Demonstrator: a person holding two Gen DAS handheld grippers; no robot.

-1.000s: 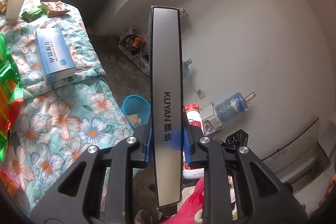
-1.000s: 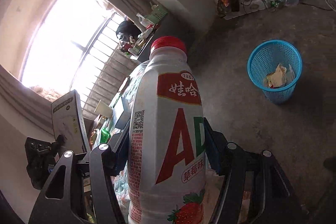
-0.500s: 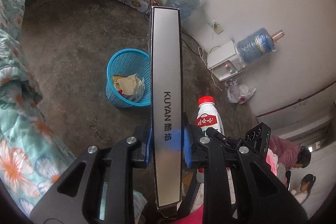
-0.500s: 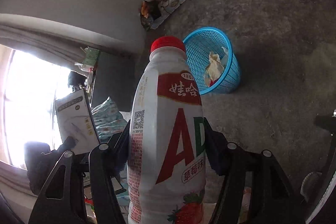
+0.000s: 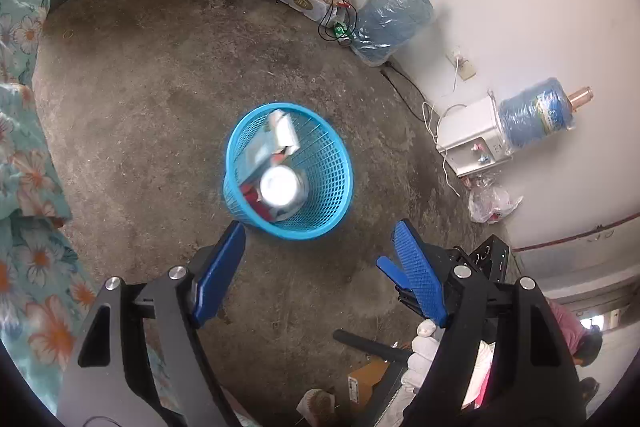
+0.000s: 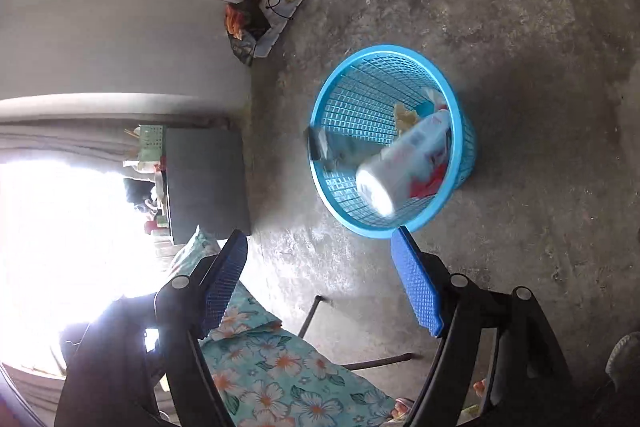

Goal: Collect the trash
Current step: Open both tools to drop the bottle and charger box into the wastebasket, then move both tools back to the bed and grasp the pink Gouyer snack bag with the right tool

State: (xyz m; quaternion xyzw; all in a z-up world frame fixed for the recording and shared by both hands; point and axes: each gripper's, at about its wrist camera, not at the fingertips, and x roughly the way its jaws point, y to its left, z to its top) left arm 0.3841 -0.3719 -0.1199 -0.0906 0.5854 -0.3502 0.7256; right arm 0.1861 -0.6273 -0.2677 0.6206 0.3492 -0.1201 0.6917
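Left tongs and right tongs: both released, nothing between the pads. Bottle blurred inside blue basket, long axis tilted, base toward the cameras, neck toward basket bottom. Flat box beside it. Basket on concrete floor.

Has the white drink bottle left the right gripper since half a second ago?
Yes. The bottle has dropped from the open right gripper into the blue basket on the floor, blurred and bottom-up.

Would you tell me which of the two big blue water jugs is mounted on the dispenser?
The jug on the right, sitting on the white dispenser; the other jug rests on the floor.
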